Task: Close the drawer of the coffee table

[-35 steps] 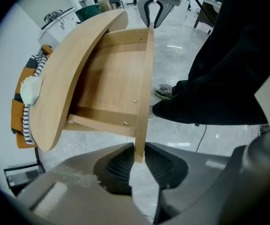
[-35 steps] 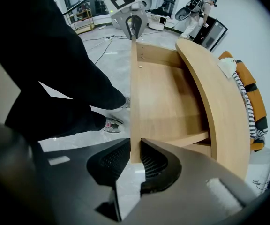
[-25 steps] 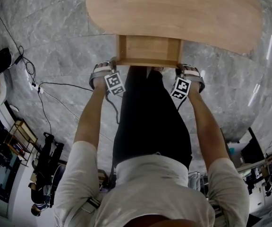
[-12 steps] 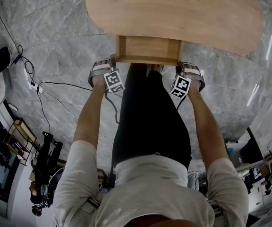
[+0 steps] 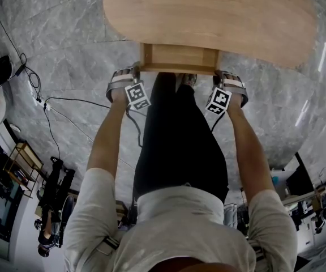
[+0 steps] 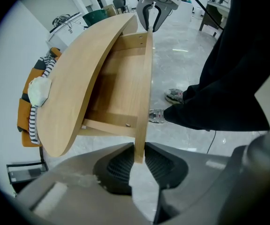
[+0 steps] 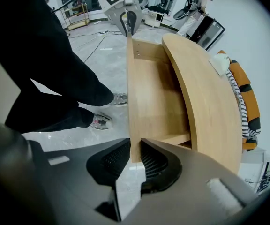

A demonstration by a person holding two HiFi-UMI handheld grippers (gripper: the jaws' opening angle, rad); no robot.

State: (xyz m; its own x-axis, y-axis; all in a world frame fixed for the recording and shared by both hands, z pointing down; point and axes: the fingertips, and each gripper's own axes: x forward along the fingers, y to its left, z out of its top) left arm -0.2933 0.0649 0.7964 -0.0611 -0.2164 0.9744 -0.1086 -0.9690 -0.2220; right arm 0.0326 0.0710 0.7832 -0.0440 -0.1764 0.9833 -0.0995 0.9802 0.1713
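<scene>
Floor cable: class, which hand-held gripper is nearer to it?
Left. The left hand-held gripper holds the drawer front at the end nearest the floor cable; the right hand-held gripper holds its opposite end.

both my arms reaching forward and down, left gripper (image 6: 137,159) and right gripper (image 7: 135,156) pointing down, well apart, each one's jaws pinched on the drawer front (image 5: 177,69)

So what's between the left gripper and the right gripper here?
The drawer front panel spans it: the left gripper clamps one end, the right gripper the other. The head view shows this, with the person's legs on its near side.
</scene>
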